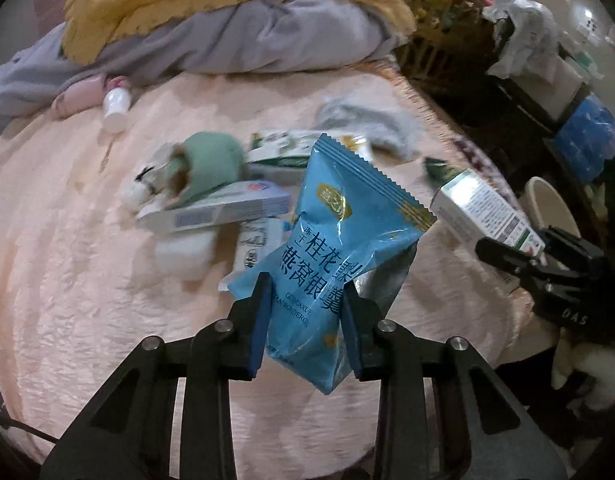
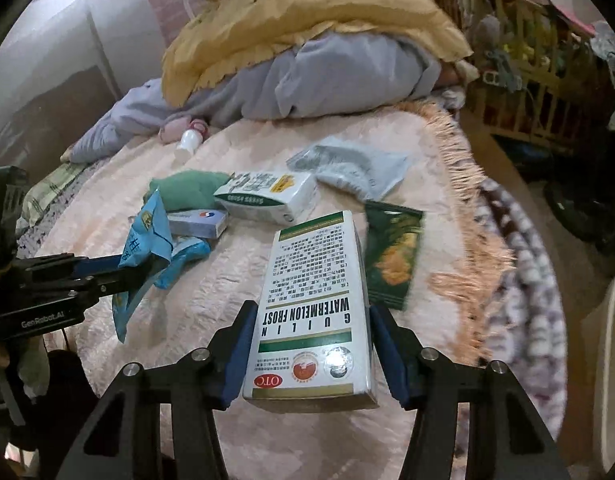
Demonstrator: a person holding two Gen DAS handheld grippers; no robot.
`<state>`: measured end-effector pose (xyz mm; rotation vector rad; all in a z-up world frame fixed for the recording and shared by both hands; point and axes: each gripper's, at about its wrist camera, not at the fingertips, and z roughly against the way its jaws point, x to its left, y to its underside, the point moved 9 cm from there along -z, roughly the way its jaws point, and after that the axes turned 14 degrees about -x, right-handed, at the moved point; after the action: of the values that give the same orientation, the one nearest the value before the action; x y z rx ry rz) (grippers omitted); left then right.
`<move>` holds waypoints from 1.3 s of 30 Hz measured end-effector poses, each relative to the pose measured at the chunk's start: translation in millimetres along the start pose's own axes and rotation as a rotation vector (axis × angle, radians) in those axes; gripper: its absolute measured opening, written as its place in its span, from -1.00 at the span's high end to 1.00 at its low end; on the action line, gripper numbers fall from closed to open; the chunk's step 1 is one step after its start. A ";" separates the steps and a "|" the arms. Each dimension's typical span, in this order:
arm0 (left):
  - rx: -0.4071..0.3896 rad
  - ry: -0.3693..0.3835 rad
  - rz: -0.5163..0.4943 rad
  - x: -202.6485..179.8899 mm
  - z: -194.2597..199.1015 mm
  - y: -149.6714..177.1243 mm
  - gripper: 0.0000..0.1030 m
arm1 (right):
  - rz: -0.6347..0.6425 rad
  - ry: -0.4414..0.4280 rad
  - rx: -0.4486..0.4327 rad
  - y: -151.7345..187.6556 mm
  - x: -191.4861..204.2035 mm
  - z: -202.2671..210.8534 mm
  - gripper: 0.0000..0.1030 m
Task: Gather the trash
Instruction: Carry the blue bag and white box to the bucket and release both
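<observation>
My left gripper [image 1: 305,286] is shut on a blue snack wrapper [image 1: 339,232] and holds it above the pink bedspread [image 1: 67,272]. My right gripper [image 2: 311,314] is shut on a white and green medicine box [image 2: 319,300], also lifted. The right wrist view shows the left gripper [image 2: 143,262] with the wrapper [image 2: 147,232] at the left. The left wrist view shows the right gripper [image 1: 507,256] with the box [image 1: 483,208] at the right. A tissue pack [image 2: 267,194], a small blue box [image 2: 197,222], a dark green sachet [image 2: 393,258] and a grey bag [image 2: 347,166] lie on the bed.
A green cloth [image 2: 187,190] and a white bottle [image 2: 189,140] lie further back. A grey and yellow quilt heap [image 2: 307,60] fills the back of the bed. A white bin rim [image 1: 549,208] stands off the bed's right edge, and a wooden crib [image 2: 527,72] is behind.
</observation>
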<state>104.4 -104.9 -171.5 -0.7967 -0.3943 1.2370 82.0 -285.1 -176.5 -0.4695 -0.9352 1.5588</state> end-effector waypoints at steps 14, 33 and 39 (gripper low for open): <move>-0.034 0.093 -0.102 -113.6 -10.6 -24.9 0.42 | -0.105 0.099 -0.095 -5.6 -77.7 67.2 -0.06; -0.001 0.287 -0.181 -274.6 -48.4 -40.4 0.42 | -0.283 0.337 -0.155 17.4 -231.5 145.3 -0.06; 0.026 0.329 -0.189 -312.5 -64.0 -40.7 0.42 | -0.319 0.404 -0.146 27.9 -266.6 157.5 -0.06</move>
<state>78.4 -423.9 -139.7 -0.9013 -0.1800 0.9139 5.8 -586.1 -158.9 -0.6747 -0.7676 1.0610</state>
